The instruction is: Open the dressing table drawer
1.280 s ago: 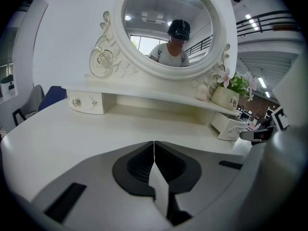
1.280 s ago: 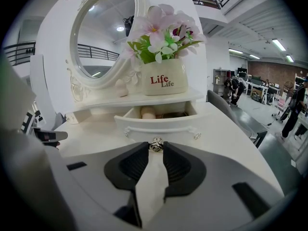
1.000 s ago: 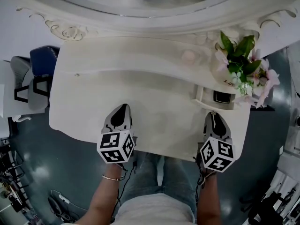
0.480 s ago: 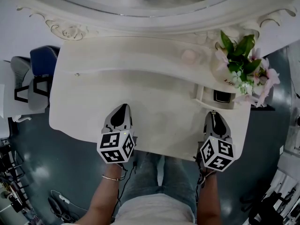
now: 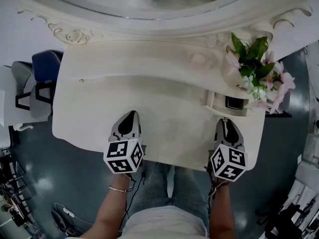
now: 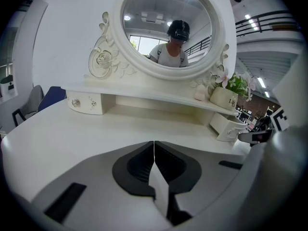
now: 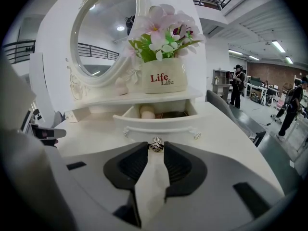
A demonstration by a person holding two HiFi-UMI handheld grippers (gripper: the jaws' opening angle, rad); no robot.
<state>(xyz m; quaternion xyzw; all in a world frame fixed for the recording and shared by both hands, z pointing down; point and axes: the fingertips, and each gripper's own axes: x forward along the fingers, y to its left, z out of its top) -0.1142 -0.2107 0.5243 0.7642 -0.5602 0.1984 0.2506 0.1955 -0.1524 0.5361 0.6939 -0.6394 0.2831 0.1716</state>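
Observation:
The white dressing table (image 5: 149, 108) has a small right-hand drawer (image 5: 215, 103) that stands pulled out, with items inside. In the right gripper view the drawer front (image 7: 159, 124) faces me, and its silver knob (image 7: 155, 146) sits between the tips of my right gripper (image 7: 155, 148). Its jaws are opening and stand just apart from the knob. From the head view, the right gripper (image 5: 225, 121) points at the drawer from the table's front edge. My left gripper (image 5: 130, 115) hovers over the tabletop, shut and empty (image 6: 154, 144).
A "Life" flower pot (image 7: 166, 78) stands on the shelf right above the open drawer. A round mirror (image 6: 166, 25) rises behind. A second small drawer (image 6: 86, 103) sits shut at the left. A blue chair (image 5: 42, 66) stands left of the table.
The head view has shifted slightly. Both grippers and the open drawer keep their places.

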